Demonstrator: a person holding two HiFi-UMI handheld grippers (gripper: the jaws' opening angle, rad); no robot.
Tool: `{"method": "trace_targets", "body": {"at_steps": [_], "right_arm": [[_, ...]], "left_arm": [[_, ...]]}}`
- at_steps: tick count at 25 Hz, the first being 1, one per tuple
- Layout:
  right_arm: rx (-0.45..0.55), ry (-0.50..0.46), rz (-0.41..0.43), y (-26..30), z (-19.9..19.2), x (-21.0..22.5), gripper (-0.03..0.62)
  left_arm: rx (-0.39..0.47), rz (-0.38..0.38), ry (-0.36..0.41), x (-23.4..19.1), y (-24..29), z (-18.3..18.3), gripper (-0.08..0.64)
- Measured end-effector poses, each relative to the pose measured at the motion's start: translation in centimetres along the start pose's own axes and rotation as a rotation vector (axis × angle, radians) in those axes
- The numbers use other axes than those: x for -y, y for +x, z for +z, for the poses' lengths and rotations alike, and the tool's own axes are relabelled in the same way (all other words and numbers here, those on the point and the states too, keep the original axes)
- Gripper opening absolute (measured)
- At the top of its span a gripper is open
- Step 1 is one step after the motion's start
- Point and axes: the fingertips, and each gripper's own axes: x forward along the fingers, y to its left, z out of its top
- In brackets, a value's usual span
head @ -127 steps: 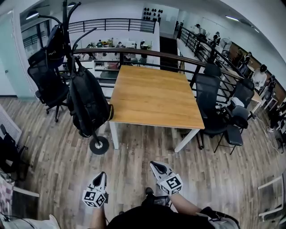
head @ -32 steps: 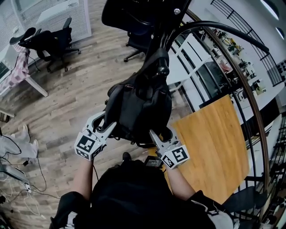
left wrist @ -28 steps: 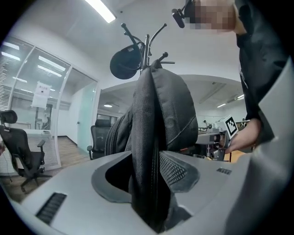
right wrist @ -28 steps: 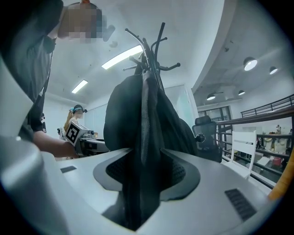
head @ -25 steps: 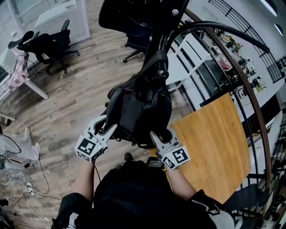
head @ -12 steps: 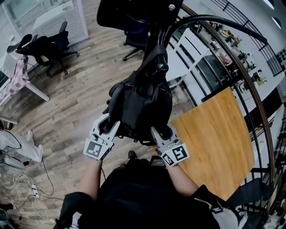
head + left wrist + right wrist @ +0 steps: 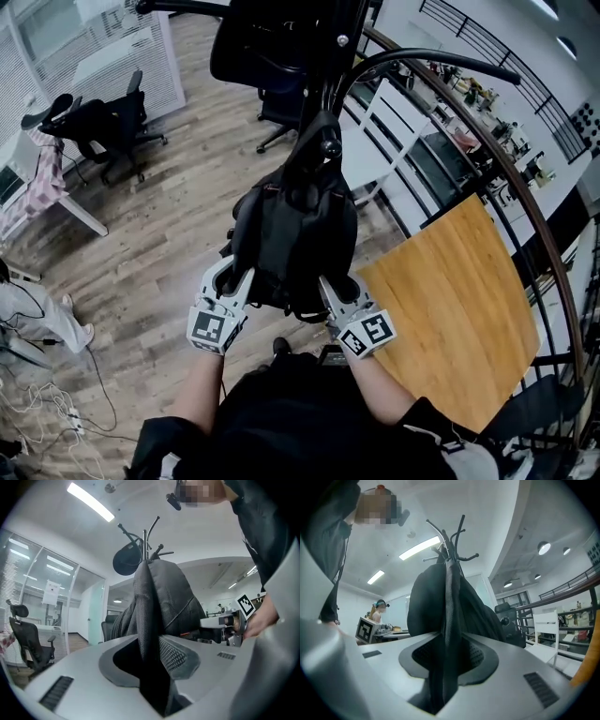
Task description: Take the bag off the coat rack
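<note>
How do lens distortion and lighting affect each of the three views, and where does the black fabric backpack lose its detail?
Head view: even light, but the brown handrail bows from the fisheye. Left gripper view: dark round vignette, the white ceiling strip light glares, and the black fabric backpack is backlit, nearly featureless low down. Right gripper view: same vignette and backlighting.

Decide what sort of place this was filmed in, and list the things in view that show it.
Most likely an open-plan office: a black swivel chair, a large wooden table and a glass-walled room with blinds are all in view.
</note>
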Motion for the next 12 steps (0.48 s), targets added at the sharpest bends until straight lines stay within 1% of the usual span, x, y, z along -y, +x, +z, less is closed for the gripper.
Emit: {"method": "trace_targets", "body": {"at_steps": [2,5,8,12], "right_arm": [[0.015,0.019,0.003,-0.1,0.7,-0.3,0.121],[0.036,0.011,-0.001,-0.4,2.2,-1.2,0.114],[0.057,-0.007,-0.004,-0.8,3.8,-2.2,0.109],[0.073,-0.031,-0.008,-1.6,5.6,-3.2,0.109]], "left_arm": [[0.016,-0.01,0.01,0.1,-0.4,0.8,0.123],[0.047,-0.031,0.017,0.3,-1.2,2.3,0.12],[0.059,-0.039,-0.013,0.4,-1.7,4.4,0.117],[0.067,-0.067,-0.023,1.1,-2.3,6.1,0.114]]}}
